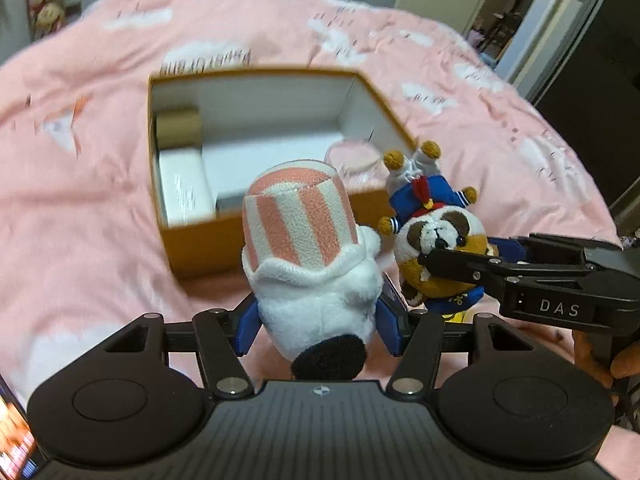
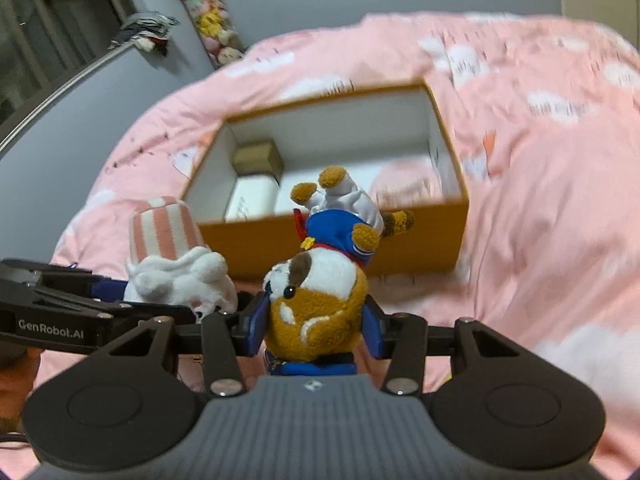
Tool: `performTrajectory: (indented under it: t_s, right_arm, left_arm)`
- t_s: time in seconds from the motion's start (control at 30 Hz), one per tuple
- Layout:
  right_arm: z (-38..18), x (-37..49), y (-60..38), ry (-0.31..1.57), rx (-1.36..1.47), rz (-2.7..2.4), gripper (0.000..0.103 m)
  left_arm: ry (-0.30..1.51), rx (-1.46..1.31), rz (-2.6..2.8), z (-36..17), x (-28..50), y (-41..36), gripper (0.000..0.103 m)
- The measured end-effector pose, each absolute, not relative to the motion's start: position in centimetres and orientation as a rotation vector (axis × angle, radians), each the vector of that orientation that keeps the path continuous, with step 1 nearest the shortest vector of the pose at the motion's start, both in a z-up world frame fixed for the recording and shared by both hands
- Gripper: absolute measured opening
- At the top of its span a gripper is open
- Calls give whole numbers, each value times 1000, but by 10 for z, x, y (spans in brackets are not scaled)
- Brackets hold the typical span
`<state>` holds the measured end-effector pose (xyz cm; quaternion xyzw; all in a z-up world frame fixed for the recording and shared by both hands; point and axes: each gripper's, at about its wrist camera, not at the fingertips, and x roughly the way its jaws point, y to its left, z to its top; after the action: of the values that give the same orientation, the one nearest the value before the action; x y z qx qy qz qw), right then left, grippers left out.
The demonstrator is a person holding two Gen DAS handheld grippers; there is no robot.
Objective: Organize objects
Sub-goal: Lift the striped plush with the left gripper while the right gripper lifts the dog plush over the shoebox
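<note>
The left gripper (image 1: 318, 320) was clamped on a white plush with a pink-striped hat (image 1: 308, 248), its blue pads pressed into the toy's white body; the right gripper (image 2: 316, 328) was likewise closed on a brown-and-white dog plush in a blue sailor suit (image 2: 324, 280), gripped at the head so that the feet pointed forward and up. Both toys hung side by side, just short of the near wall of the orange box (image 2: 424, 236), which sat open on the pink bedspread (image 2: 540, 200) with its long axis running across both views. The box lay straight ahead of both grippers; the dog's feet already overlapped the near rim in the right view, so the right hand seemed the nearer. Inside, a small brown carton (image 2: 258, 156) and a white packet (image 2: 252, 200) filled the left end, and something pink lay at the right end; the middle floor looked the free spot for a drop.
</note>
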<state>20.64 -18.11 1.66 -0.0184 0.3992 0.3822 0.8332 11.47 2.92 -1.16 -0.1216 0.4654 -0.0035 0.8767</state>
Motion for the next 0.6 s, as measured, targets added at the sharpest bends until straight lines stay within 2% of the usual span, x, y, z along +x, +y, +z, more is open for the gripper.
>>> performTrajectory:
  t_s: [0.33,0.6]
  right_arm:
    - [83,258,-155,722,18,942,50]
    - [65,334,-100,808,-24,971,50]
  left_arm:
    - [872,-221,-31,45,172,57,68]
    - [1018,-232,-37,18,256,100,68]
